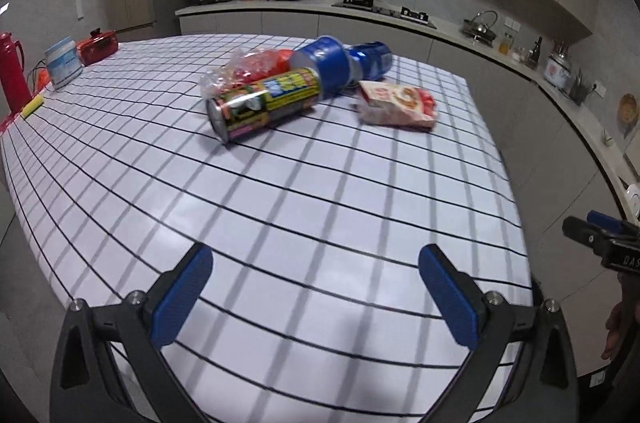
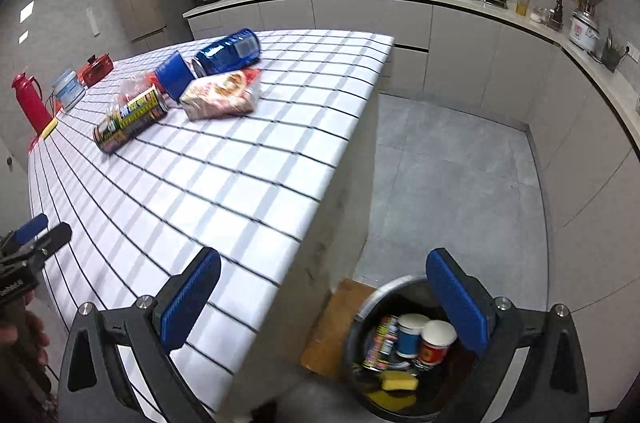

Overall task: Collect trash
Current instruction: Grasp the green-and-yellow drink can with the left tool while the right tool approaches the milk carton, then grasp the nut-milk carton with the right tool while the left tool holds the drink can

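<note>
Both grippers empty, jaws spread; trash on the checked table and in the bin.

The left gripper (image 1: 316, 293) and right gripper (image 2: 324, 299) stand open, holding nothing. Upper centre on the table (image 1: 280, 223) lie a yellow can (image 1: 264, 103), blue cup (image 1: 324, 61), blue can (image 1: 370, 59), plastic bag (image 1: 244, 67) and snack packet (image 1: 396, 103); the bin (image 2: 396, 355), lower right, holds cups and cans.

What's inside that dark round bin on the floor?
The dark round bin holds two paper cups, a printed can and yellow sponges. The right hand-held gripper hides part of it.
</note>
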The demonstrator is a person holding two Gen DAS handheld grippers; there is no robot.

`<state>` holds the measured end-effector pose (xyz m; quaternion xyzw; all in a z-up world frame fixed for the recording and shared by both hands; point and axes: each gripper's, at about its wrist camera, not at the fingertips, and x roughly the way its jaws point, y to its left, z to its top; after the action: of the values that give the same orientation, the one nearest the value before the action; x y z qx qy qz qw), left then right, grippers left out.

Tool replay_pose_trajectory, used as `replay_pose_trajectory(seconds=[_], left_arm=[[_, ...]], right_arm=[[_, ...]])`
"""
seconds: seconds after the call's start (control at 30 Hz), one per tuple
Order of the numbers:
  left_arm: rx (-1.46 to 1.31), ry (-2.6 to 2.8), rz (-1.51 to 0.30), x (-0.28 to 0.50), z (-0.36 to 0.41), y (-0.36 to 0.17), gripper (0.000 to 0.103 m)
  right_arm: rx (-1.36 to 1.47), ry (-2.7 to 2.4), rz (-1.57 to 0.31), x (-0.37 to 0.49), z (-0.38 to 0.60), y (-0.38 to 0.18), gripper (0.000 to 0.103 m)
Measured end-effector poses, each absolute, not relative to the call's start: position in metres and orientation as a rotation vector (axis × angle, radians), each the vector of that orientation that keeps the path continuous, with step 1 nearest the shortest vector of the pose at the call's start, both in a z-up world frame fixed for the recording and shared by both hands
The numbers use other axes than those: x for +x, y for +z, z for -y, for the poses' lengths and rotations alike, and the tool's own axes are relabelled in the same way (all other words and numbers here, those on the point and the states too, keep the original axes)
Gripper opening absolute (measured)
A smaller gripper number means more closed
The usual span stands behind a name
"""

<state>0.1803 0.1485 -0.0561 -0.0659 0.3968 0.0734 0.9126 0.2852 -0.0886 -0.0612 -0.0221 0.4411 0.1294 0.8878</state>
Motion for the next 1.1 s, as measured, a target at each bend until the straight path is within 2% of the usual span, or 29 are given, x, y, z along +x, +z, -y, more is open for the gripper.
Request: replay_pose_trajectory(seconds=[0.33,0.53,0.87,0.97,1.1], left_arm=[[-0.082,0.106,-0.774,0.242,-0.228,-0.048,0.102],[-0.011,0.024,-0.758,0.287,-0.238,-0.053,0.097],[-0.005,-0.076,-0.809,0.328,-0.245,-0.071,0.079],[-0.019,-0.098,-0.827,0.332,-0.246,-0.073,0.07],[-0.049,-0.101,-0.823,0.333,-0.247,-0.072,0.065]], right_arm=[[-0.049,0.25,-0.931,0.334,-0.011,-0.063,0.103],[0.012,0.191,-0.959,0.37,-0.041,-0.076,0.103],[0.087,0.154,-0.965,0.412,-0.071,-0.091,0.103],[0.118,0.134,-0.917,0.423,-0.066,-0.084,0.103],[0.208,0.092,-0.913,0.454,-0.048,-0.084,0.103]])
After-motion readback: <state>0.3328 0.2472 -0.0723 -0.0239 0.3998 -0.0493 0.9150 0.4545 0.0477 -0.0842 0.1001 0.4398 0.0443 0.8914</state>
